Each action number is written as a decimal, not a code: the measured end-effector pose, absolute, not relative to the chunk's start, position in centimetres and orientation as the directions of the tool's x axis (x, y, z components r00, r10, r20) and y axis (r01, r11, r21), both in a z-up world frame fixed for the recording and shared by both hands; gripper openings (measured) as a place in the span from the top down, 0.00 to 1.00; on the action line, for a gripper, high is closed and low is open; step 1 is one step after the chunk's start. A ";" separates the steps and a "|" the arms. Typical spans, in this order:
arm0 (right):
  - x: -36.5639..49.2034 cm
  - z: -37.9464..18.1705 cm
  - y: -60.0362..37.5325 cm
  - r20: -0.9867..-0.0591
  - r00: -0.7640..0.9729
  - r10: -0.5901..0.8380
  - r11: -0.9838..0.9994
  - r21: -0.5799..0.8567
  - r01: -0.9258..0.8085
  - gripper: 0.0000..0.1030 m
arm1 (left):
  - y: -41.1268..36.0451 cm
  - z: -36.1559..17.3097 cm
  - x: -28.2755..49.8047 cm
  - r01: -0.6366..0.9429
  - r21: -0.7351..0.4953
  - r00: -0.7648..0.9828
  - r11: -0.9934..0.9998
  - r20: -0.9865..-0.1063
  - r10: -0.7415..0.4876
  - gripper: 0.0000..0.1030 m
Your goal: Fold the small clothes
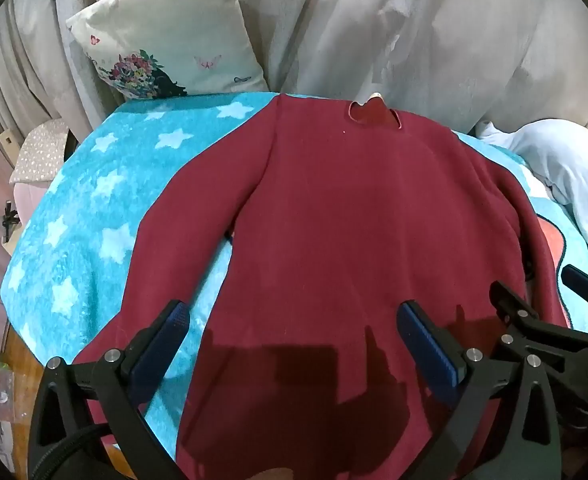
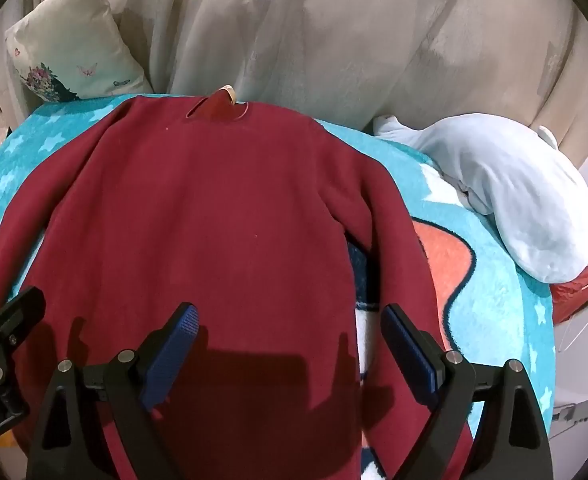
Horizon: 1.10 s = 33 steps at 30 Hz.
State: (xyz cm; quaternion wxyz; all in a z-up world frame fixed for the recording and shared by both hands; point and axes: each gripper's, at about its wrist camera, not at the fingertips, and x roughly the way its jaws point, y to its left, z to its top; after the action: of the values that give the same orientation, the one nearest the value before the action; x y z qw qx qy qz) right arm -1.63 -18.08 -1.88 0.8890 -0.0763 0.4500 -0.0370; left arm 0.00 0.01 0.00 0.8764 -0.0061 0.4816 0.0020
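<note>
Both tools hang wide apart above the hem end of a maroon sweater [image 1: 334, 220], holding nothing.

Left tool [image 1: 294, 324] straddles the gap between the left sleeve and the body; right tool [image 2: 290, 324] straddles the body's right edge; the sweater lies flat, collar far, sleeves angled down along its sides, on a turquoise star blanket [image 1: 78, 200]; bare blanket shows left of the left sleeve; a floral pillow [image 1: 166, 36] sits beyond the far left corner; a pale blue garment [image 2: 506, 200] crowds the right edge.
</note>
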 end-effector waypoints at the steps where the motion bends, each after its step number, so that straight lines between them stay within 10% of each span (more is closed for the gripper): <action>1: -1.6 -1.9 -18.1 -0.795 0.592 -0.134 0.986 -0.168 -0.003 0.08 | 0.0 0.0 0.0 -0.010 -0.007 0.536 1.000 -0.844 -0.001 0.00; 33: -2.9 -1.5 -19.5 -0.788 0.603 -0.124 0.990 -0.143 0.016 0.08 | -2.0 1.5 -4.8 0.080 -0.112 0.562 0.990 -0.816 -0.138 0.00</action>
State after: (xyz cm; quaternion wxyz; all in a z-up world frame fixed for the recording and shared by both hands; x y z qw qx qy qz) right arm -2.86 -19.53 -1.50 0.8932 -0.0605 0.4438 -0.0391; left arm -4.82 -1.99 1.49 0.8832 -0.0311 0.4640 -0.0617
